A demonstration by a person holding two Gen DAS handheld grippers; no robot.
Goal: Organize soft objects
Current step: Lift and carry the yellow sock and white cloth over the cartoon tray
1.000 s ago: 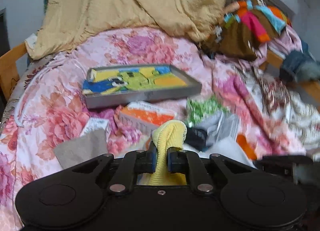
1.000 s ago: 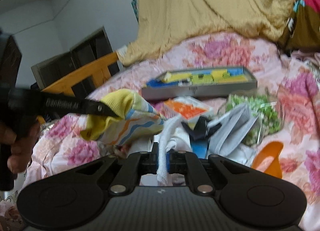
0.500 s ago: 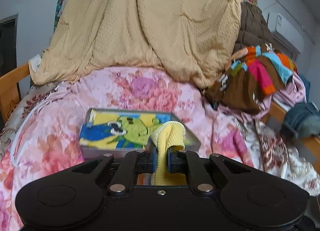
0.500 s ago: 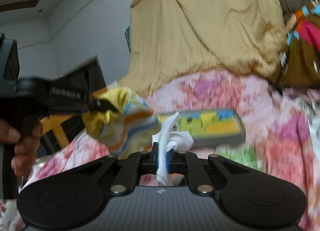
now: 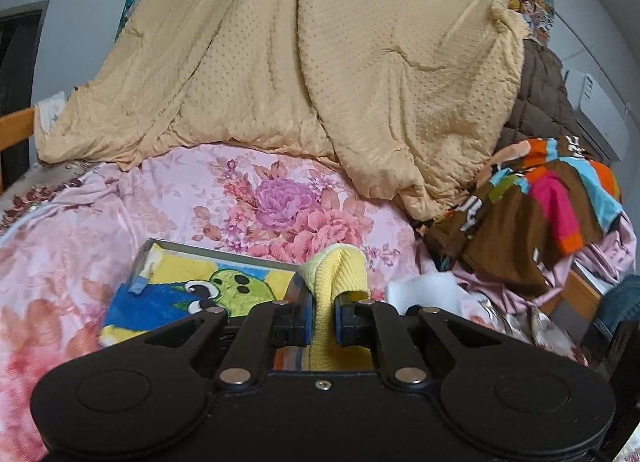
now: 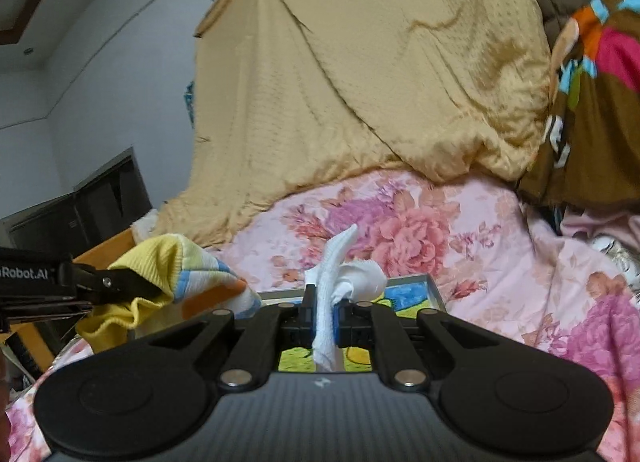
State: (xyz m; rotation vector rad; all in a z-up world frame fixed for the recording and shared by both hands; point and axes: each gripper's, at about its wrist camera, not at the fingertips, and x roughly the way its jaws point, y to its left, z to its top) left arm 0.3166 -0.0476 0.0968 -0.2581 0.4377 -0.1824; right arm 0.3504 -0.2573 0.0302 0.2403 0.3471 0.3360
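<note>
The left gripper [image 5: 323,318] is aimed slightly downward over the bed, jaws clamped on a yellow sock [image 5: 334,286]; the ribbed cuff is bunched above the pads and the rest hangs out of sight below the gripper body. In the right wrist view the same sock [image 6: 176,282] is seen at far left, pinched by the left gripper [image 6: 132,286], with a striped blue, white and orange part drooping past the tips. The hand carrying that gripper is cut off at the left frame edge.

The right gripper [image 6: 324,318] is also tilted a little downward, jaws pinched on a white sock [image 6: 340,278]; one end sticks up, a crumpled wad sits just right of the pads, the lower end is hidden behind the gripper body. A white blurred patch [image 5: 424,290] is seen just right of the left gripper; what it is cannot be told.

A picture box [image 5: 180,286] lies directly ahead of and below both grippers on the pink floral bedspread [image 5: 280,198]; its near edge is covered by the gripper bodies. A tan blanket [image 5: 320,62] is heaped beyond, and multicoloured clothes [image 5: 540,214] are piled ahead to the right, partly cropped.
</note>
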